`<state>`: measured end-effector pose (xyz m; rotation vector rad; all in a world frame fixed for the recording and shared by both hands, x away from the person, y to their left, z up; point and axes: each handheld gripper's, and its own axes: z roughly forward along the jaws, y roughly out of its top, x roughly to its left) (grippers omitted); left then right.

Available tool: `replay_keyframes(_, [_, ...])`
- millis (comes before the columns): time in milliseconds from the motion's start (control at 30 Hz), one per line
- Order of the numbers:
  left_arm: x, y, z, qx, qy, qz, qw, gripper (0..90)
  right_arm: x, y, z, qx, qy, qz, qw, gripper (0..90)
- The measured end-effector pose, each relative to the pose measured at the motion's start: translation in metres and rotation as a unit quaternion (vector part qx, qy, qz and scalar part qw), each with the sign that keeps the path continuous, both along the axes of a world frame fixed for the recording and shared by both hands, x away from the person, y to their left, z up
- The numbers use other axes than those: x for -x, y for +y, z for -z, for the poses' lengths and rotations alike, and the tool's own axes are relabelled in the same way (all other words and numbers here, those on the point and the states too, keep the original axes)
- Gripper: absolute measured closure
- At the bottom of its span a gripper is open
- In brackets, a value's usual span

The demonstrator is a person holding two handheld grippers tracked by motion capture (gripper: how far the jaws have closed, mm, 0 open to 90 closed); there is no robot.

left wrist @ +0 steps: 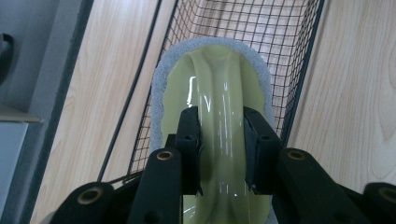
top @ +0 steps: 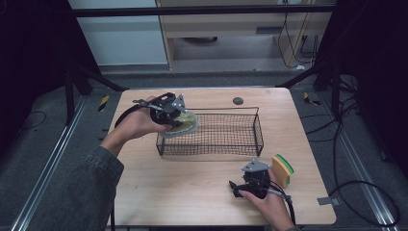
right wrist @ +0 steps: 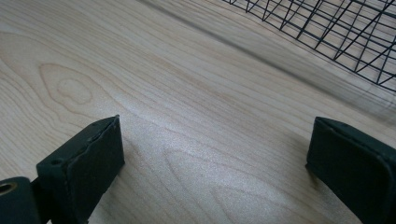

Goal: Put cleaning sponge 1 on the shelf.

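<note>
My left gripper (top: 175, 118) is shut on the pale yellow-green handle of a scrubbing brush (top: 185, 126) with a grey pad rim, held over the left end of the black wire basket (top: 226, 144). In the left gripper view the jaws clamp the glossy handle (left wrist: 219, 121) from both sides, with the grey pad edge (left wrist: 161, 93) above the basket mesh (left wrist: 289, 56). My right gripper (top: 234, 188) rests low near the table's front edge, open, with bare wood between its pads (right wrist: 84, 163). A yellow and green sponge (top: 282, 169) stands just to the right of it.
The wooden table (top: 183, 192) has bare room in front of the basket. A small dark round spot (top: 237, 100) lies behind the basket. Floor and dark stands surround the table; cables lie on the floor at right. The basket's corner (right wrist: 336, 32) is ahead of the right gripper.
</note>
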<state>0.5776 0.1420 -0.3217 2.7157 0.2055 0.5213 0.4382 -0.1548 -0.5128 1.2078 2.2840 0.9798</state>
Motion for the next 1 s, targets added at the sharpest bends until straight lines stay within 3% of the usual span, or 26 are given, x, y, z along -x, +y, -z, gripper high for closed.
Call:
replay_keyframes(333, [0.005, -0.009, 0.014, -0.013, -0.010, 0.028, 0.9995, 70.3, 0.000, 0.000, 0.000, 0.001, -0.001, -0.001, 1.0000, 4.0])
replay_keyframes(1000, [0.003, -0.002, 0.025, -0.015, -0.016, 0.025, 0.9994, 70.3, 0.000, 0.000, 0.000, 0.002, -0.001, -0.001, 1.0000, 4.0])
